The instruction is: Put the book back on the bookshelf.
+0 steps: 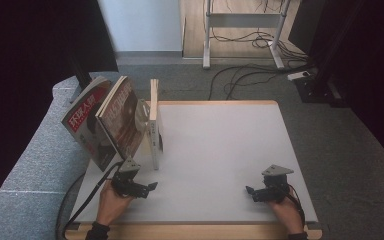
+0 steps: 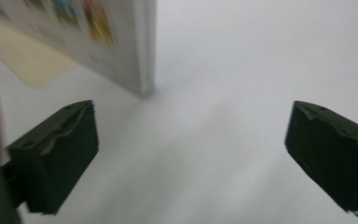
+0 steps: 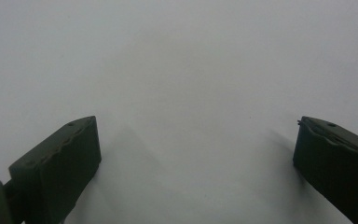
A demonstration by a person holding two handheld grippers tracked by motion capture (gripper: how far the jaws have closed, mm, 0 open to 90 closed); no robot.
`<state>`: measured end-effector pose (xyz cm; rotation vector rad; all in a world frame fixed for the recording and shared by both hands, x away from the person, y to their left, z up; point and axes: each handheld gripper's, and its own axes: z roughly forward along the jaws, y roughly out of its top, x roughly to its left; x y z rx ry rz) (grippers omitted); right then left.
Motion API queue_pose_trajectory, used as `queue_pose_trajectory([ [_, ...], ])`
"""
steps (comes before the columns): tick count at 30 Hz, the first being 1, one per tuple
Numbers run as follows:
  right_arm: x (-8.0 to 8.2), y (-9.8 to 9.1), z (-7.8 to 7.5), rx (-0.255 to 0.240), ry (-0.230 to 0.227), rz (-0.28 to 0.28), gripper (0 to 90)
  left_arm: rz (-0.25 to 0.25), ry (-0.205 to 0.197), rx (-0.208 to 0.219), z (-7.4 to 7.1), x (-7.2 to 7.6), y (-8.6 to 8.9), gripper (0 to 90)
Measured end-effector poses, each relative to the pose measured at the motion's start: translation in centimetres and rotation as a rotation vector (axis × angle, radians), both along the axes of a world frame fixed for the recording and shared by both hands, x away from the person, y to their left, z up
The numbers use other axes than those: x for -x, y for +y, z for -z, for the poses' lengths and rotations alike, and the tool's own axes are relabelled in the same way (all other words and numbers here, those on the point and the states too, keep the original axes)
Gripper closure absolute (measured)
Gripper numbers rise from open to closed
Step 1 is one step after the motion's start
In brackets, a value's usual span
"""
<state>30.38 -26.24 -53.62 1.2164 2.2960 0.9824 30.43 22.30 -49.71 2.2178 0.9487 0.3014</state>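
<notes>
I have the left gripper (image 1: 152, 186) low over the white table top (image 1: 220, 155), near the front left corner, with my left hand (image 1: 111, 200) behind it. Its jaws stand wide apart with nothing between them; in the left gripper view only bare white surface lies in the gap. The left gripper view is a little blurred.

The things nearest that claw are the books standing at the table's left edge. The thin white-spined book (image 1: 154, 125) stands upright on its lower edge, running from the back edge toward the front, and its near bottom corner sits just beyond and slightly left of my left jaws, close but apart from them. In the left gripper view I see that same book (image 2: 121, 42) at the upper left, its corner resting on the table ahead of the left jaw, not touching it.

Further left, a brown-covered magazine (image 1: 124, 117) leans tilted against the white-spined book, and a red-and-grey magazine with white lettering (image 1: 86, 125) leans behind it, overhanging the left edge.

The right gripper (image 1: 249, 190) rests near the front right corner in my right hand (image 1: 286, 210), well apart from the books. Its jaws are also spread wide, with bare table between them.
</notes>
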Motion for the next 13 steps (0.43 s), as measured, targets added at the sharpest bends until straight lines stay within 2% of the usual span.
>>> queue_pose_trajectory([
  [2,0.0,0.0,0.0,0.000,-0.001,0.000,0.2,0.011,0.002,-0.049,1.3,0.3,-0.2,0.0],
  [4,0.0,0.0,0.0,0.001,-0.001,0.000,0.2,0.015,0.012,-0.075,2.6,0.5,-0.4,0.0],
  [6,0.0,0.0,0.0,0.001,-0.001,0.000,0.2,0.005,-0.005,-0.044,3.1,0.6,-0.1,0.0],
  [13,0.1,0.0,0.1,0.001,-0.006,0.000,0.4,0.003,-0.010,-0.050,3.1,0.7,-0.2,0.0],
])
